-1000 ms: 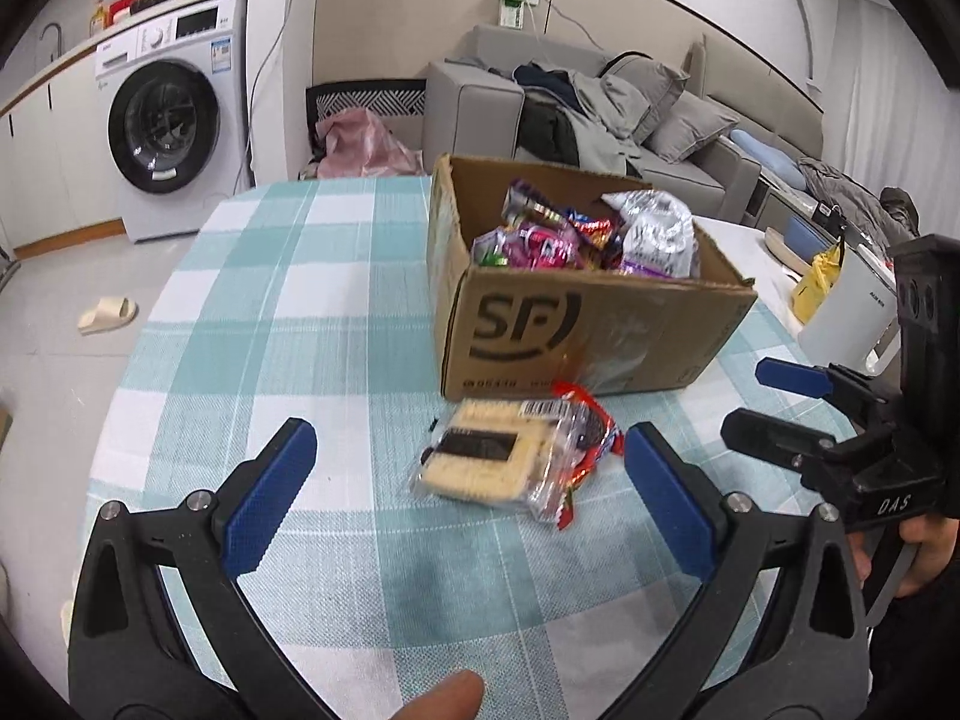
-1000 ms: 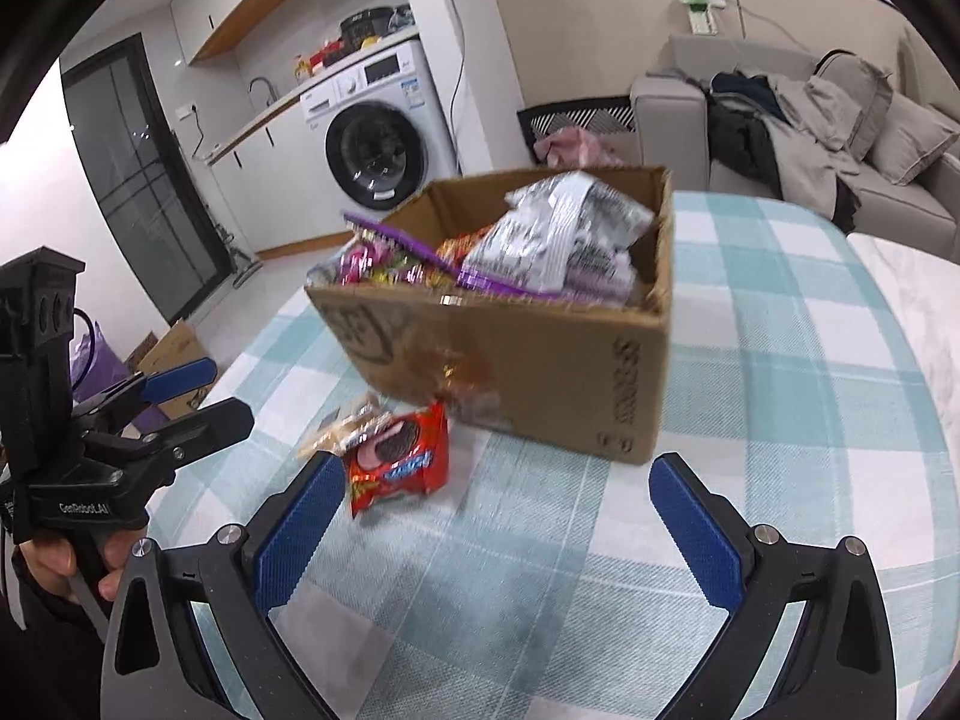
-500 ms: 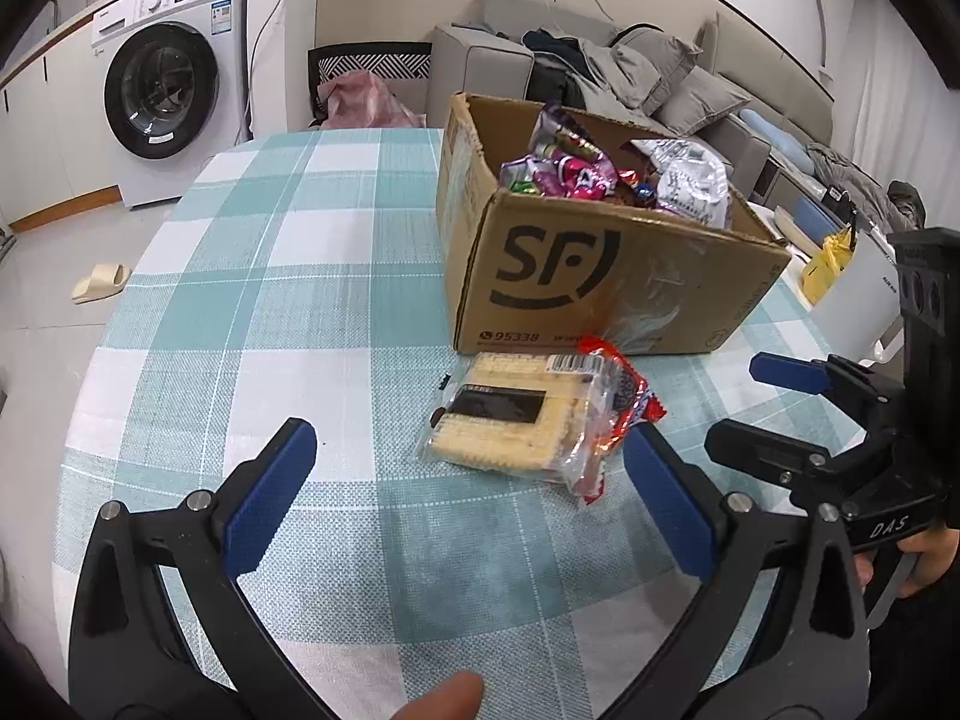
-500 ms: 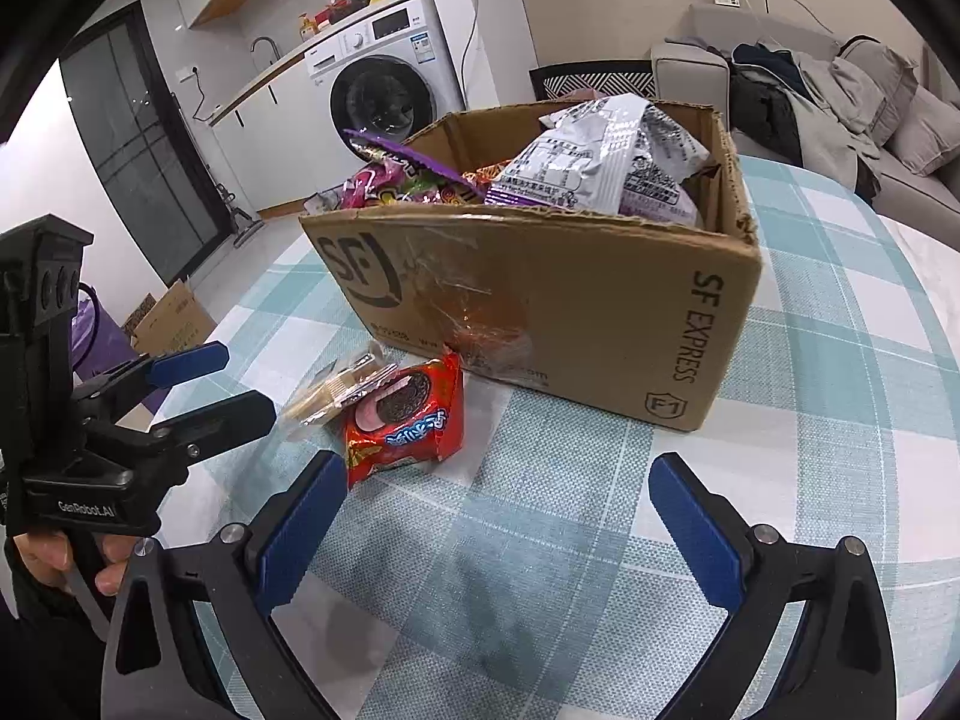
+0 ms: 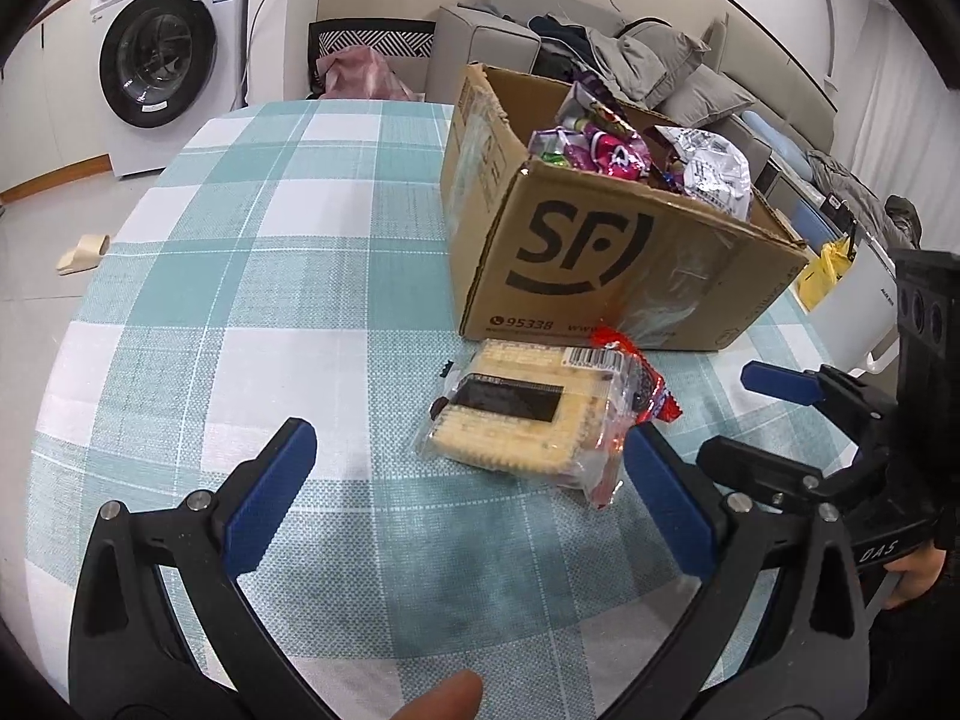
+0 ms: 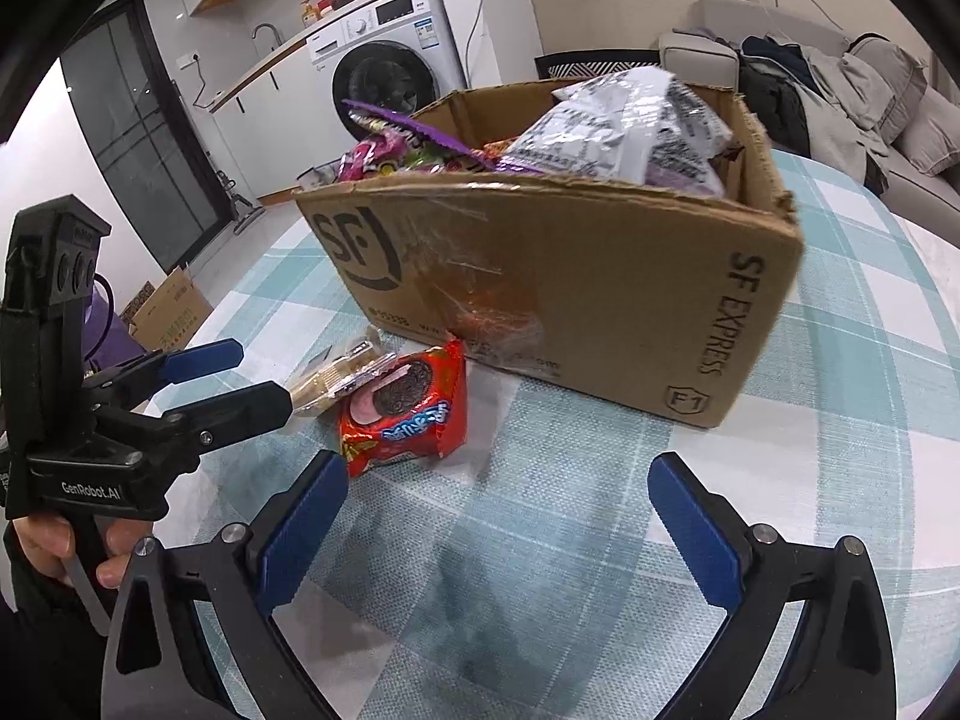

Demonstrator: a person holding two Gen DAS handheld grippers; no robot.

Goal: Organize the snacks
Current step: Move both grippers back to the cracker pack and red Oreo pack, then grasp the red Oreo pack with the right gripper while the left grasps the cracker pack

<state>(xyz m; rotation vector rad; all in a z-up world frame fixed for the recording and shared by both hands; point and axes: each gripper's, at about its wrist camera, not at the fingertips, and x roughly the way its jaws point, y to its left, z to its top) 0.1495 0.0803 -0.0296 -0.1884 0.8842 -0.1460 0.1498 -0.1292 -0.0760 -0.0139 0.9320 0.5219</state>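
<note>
Snacks: two loose packs on the checked tablecloth [image 5: 252,300], just near of the cardboard box [image 5: 600,258]; rest already piled in the box.

L gripper [image 5: 468,480]: fingers spread wide, nothing held, low over the cloth, pointed at the cracker pack [image 5: 516,420]. Its right pad sits just beside the pack's near-right corner.

R gripper [image 6: 498,516]: also spread, empty, hovering near the red cookie pack [image 6: 408,414], which lies right of the crackers and partly under that pack's edge.

Judgement: step in hand = pick up a loose pack, drop in box.

How to do well:
- centre pack between pads before closing; L is offset now
- grip across the short side, light squeeze, contents brittle
- wrappers overlap, so lift one w/o dragging the other
- box looks full; place on top, clear the rim
</note>
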